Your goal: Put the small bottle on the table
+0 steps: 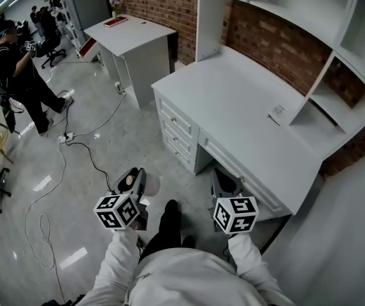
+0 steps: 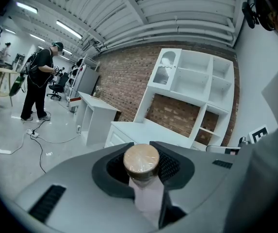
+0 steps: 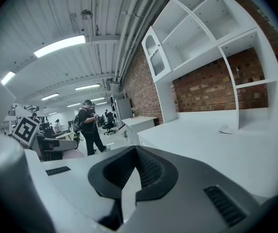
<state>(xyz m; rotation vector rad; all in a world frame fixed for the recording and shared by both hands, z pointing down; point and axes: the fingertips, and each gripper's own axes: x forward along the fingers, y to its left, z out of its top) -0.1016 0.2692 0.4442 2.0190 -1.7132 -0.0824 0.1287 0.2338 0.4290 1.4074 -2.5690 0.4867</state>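
Small bottle (image 2: 141,160) sits pinched in your left hand-held gripper (image 1: 135,176), over the floor (image 1: 137,139) and clear of the desk's (image 1: 246,107) front edge. Only its tan cap and a strip of pale body show; the jaws hide the rest. Your right hand-held gripper (image 3: 135,171) carries nothing, its jaws seemingly pressed together at the tips, near the desk's front edge.
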